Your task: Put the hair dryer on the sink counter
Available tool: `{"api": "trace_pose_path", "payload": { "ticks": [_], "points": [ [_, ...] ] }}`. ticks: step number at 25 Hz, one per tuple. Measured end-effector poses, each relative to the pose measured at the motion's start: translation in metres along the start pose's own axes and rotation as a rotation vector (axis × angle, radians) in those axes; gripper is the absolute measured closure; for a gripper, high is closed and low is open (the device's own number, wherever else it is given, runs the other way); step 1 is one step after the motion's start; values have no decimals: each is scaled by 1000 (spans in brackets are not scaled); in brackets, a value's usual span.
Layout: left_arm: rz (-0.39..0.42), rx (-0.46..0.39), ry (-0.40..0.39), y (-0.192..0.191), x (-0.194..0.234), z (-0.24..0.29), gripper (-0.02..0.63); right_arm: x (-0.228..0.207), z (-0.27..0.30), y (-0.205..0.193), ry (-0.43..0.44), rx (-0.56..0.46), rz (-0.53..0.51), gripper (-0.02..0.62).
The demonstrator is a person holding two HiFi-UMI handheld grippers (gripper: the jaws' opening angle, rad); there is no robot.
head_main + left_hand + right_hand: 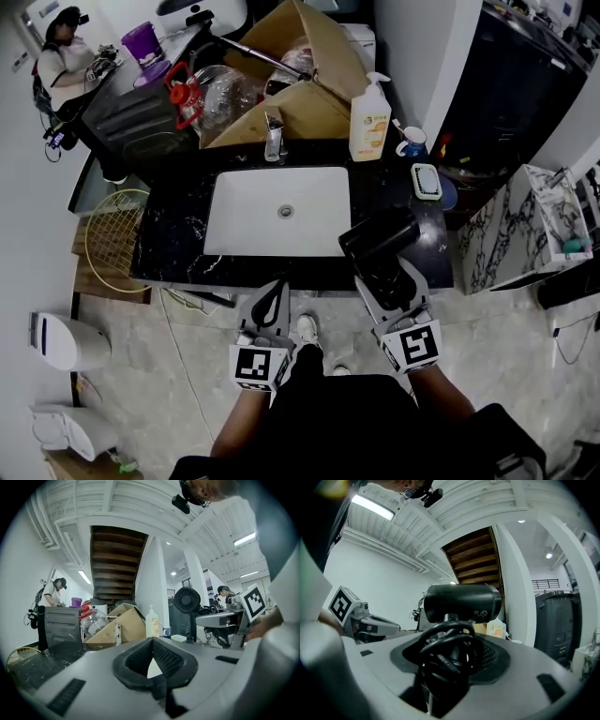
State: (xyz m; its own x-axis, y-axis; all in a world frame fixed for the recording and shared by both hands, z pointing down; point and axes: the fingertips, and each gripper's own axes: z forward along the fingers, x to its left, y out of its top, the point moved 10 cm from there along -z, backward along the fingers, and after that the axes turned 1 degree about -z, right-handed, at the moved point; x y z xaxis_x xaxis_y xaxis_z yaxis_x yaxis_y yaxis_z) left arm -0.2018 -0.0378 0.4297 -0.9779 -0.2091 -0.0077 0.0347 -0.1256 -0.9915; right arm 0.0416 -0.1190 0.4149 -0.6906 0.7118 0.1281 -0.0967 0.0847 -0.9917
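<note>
Right gripper view: hair dryer point(461, 603) is sitting between the jaws, barrel up and lying crosswise, black cord wound round the handle. Right gripper point(450, 663) is clamping on handle and cord bundle together, so the grip is partly on loose cable, not all on hard plastic.

Head view: dryer is hanging over the right front part of the counter point(178, 234), just right of the basin point(244, 216) and in front of the soap dish point(426, 181). Left gripper view is showing it raised, so it is probably not resting on stone yet; contact cannot be confirmed.

Left gripper point(272, 305) is pointing at the counter's front edge, jaws closed together on nothing, taking no part.

Further back: soap bottle point(369, 120) and mug point(411, 142) are standing by the wall, faucet point(274, 139) behind the basin, cardboard box point(309, 56) behind that.

Step in hand, as judged: setting down.
- Bare stone on the right is looking narrow, hemmed by basin, dish and front edge. Aiming for the middle of that patch is looking best.
- Lowering until the barrel or handle is bearing on the stone before the jaws are opening; a drop could send it rolling into the basin or off the front.
- Laying it on its side should be steadier than standing it.
- Opening slowly, since the cord may be snagging on the pads.
</note>
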Motion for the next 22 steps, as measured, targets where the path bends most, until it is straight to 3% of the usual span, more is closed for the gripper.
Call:
{"api": "trace_pose_path", "payload": {
  "ticks": [9, 14, 22],
  "points": [
    [-25, -18, -57, 15, 52, 59, 611, -12, 65, 0, -16, 32, 5, 339],
    [0, -24, -114, 25, 83, 95, 611, -14, 102, 7, -22, 28, -4, 339],
    [11, 16, -214, 26, 115, 151, 611, -28, 135, 8, -129, 46, -3, 339]
  ]
}}
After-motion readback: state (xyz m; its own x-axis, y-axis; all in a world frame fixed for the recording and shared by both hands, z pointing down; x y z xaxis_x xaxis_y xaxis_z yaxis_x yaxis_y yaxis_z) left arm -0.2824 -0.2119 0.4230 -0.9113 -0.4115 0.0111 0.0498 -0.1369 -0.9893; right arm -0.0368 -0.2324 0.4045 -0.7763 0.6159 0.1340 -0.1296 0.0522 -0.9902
